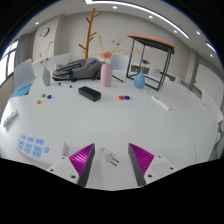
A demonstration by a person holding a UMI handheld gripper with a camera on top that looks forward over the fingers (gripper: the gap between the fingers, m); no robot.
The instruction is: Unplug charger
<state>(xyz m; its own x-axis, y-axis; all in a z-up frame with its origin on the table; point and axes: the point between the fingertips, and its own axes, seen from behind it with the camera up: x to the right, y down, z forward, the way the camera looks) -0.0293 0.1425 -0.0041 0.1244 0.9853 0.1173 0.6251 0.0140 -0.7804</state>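
Gripper [112,163] fingers stand apart, jaws open, magenta pads [80,158] facing inward, nothing clamped. A small white charger plug [110,157] lies on the round white table [150,120] between the fingertips, with a gap at each side. Beyond the fingers: a flat black rectangular block [90,93], a tall pink cylindrical vase [106,73], a light blue vase [140,80], and a crumpled grey cloth [76,69]. A wooden coat stand [92,28] rises behind.

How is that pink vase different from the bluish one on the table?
The pink vase is tall, slim and straight-sided; the blue vase is shorter and rounder. The pink vase stands beside the grey cloth bundle, the blue vase under the black frame stand. Both stand upright on the white table, far beyond the open gripper.
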